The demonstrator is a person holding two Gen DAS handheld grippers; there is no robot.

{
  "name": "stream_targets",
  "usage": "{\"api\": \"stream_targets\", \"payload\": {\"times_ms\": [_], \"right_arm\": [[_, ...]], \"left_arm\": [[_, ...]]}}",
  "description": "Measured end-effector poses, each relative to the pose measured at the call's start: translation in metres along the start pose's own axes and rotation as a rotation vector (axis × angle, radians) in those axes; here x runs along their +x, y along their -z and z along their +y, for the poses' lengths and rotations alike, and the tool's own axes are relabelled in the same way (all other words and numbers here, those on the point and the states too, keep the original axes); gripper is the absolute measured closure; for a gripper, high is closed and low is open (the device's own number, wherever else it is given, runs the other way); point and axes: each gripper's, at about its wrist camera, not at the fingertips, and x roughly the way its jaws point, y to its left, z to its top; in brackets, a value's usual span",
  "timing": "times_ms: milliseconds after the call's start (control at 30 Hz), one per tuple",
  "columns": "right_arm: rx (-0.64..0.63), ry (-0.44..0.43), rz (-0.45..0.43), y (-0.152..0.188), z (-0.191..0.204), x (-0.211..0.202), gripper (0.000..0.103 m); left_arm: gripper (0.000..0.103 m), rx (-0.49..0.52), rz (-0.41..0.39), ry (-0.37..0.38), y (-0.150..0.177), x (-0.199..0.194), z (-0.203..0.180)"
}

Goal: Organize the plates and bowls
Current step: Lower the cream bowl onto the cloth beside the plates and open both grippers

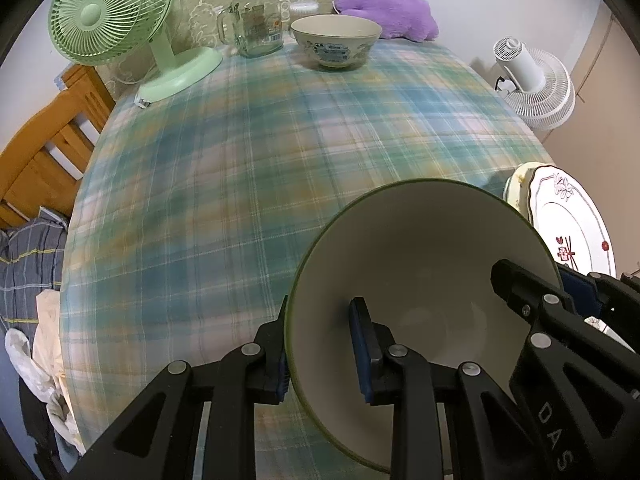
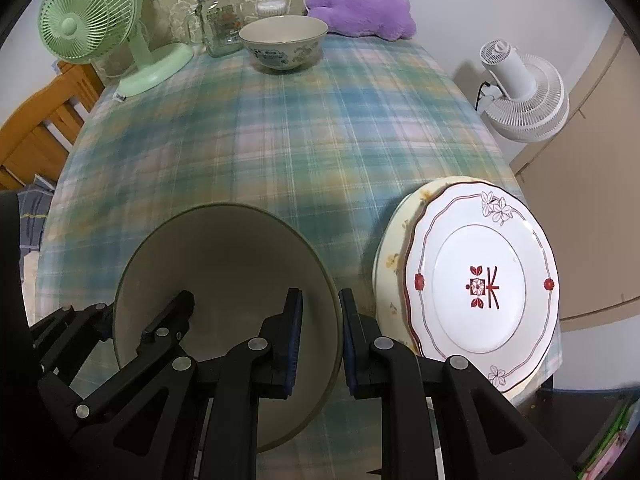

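Two grippers clamped opposite sides of one green-rimmed bowl [image 1: 420,264] above the plaid tabletop [image 1: 248,168]. The left gripper [image 1: 325,354] had its jaws pinching the bowl's left wall, one blue pad outside and one inside; the right gripper [image 2: 319,346] pinched the right wall the same way (its black frame also showed at the far edge of the left wrist view). The bowl sat tilted toward the cameras at the near edge of the tabletop, just left of a stack of plates [image 2: 480,280], the top one white with red flower marks. A second, patterned bowl [image 2: 283,42] stood at the far end, near a glass jar [image 2: 220,20], a green fan [image 2: 92,20] and a purple plush toy [image 2: 360,10].
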Motion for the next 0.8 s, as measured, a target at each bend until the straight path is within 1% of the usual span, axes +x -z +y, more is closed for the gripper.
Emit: {"api": "stream_targets", "payload": {"times_ms": [67,267,300,433,467,500,567,600,633,667,800], "right_arm": [[0.003,0.008,-0.001,0.0,0.0,0.003,0.082],[0.016,0.006,-0.018,0.002,-0.001,0.005,0.081],[0.019,0.0,-0.02,0.003,-0.001,0.005,0.08],[0.023,-0.024,-0.032,0.005,-0.003,0.002,0.078],[0.024,-0.037,-0.033,0.005,-0.003,0.001,0.074],[0.026,-0.054,-0.037,0.006,-0.003,-0.002,0.072],[0.023,-0.076,-0.055,0.008,-0.002,-0.008,0.057],[0.018,-0.082,-0.073,0.009,-0.001,-0.014,0.052],[0.015,-0.081,-0.088,0.009,0.001,-0.019,0.043],[0.01,-0.081,-0.109,0.01,0.003,-0.025,0.037],[0.009,-0.104,-0.137,0.005,0.005,-0.039,0.035]], "left_arm": [[0.079,-0.004,0.013,0.009,0.001,0.005,0.0],[0.078,-0.006,0.004,0.01,0.002,0.005,-0.001],[0.073,-0.006,0.004,0.014,0.002,0.005,-0.001],[0.06,-0.006,0.002,0.042,0.003,0.001,0.0],[0.053,-0.005,0.001,0.048,0.004,-0.001,0.001],[0.043,-0.005,-0.001,0.056,0.004,-0.003,0.001],[0.036,-0.002,-0.008,0.068,0.005,-0.009,0.003],[0.031,0.001,-0.013,0.075,0.005,-0.012,0.004],[0.029,0.002,-0.016,0.08,0.005,-0.015,0.005],[0.027,0.002,-0.025,0.087,0.005,-0.02,0.007],[0.023,-0.006,-0.062,0.096,0.001,-0.035,0.01]]}}
